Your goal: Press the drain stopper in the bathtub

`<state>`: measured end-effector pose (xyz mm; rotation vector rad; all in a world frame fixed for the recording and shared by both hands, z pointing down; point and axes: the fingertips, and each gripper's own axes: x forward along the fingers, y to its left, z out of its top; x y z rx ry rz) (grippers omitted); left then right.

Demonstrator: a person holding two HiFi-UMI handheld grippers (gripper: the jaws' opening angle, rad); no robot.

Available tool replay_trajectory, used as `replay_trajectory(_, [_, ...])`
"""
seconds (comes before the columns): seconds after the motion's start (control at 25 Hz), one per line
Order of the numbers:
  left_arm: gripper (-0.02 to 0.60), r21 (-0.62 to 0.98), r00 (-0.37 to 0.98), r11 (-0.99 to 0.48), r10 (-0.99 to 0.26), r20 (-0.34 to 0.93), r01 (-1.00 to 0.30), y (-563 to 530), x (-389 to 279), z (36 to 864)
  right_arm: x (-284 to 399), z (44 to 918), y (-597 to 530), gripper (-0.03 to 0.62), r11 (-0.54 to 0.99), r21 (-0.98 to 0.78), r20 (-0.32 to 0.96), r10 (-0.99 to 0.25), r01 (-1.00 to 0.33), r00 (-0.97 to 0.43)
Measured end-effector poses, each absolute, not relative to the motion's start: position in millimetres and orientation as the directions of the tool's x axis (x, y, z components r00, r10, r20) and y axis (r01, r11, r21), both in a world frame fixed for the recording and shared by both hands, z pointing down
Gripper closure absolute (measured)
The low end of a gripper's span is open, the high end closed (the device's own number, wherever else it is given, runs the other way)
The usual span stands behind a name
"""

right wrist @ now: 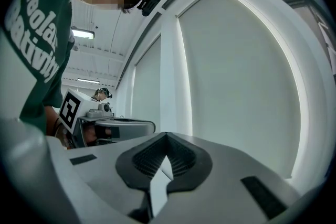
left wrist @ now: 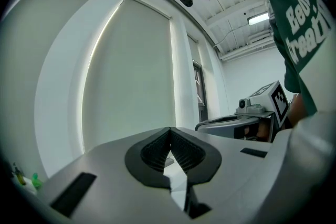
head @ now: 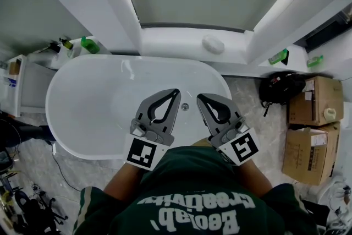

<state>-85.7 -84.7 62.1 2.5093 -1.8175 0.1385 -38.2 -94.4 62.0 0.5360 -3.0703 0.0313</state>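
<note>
White bathtub (head: 82, 118), drain stopper (head: 185, 107) seen between two gripper tips, left gripper (head: 175, 91) clenched empty, right gripper (head: 199, 97) likewise clenched empty

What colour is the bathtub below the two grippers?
Plain glossy white. The bathtub shows best in the head view.

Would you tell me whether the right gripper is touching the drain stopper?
Apart. The head view shows bare white tub between the drain stopper and the right gripper; the right gripper view shows its shut fingers against the window, nothing touching them.
</note>
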Motion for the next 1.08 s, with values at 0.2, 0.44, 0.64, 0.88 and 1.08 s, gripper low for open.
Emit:
replay_trajectory(0.2, [0.572,-0.018,0.301,-0.304,-0.949,0.098,-0.952,-86.9,-85.4,62.0,-34.9,60.0,-98.8,0.583,0.936,-0.004,0.026,-0.35,-0.351,-0.936])
replay_trajectory(0.44, [0.572,-0.024,0.307,-0.31,-0.948,0.086,-0.95,-86.5,-83.4,56.9,-37.0,59.7,-96.4,0.583,0.939,0.015,0.032,-0.343,-0.343,-0.939])
replay_trajectory(0.64, [0.572,-0.026,0.301,-0.305,-0.949,0.089,-0.952,-84.9,-85.0,56.4,-38.1,61.4,-93.8,0.583,0.94,-0.004,0.044,-0.341,-0.342,-0.939])
replay_trajectory(0.88, [0.572,-0.025,0.302,-0.306,-0.948,0.096,-0.952,-87.4,-85.8,58.4,-37.8,60.4,-95.3,0.583,0.942,0.003,0.03,-0.336,-0.336,-0.942])
replay_trajectory(1.08, [0.572,-0.032,0.306,-0.311,-0.947,0.096,-0.95,-91.4,-84.6,57.4,-36.7,61.2,-99.1,0.583,0.938,-0.018,0.037,-0.345,-0.346,-0.938])
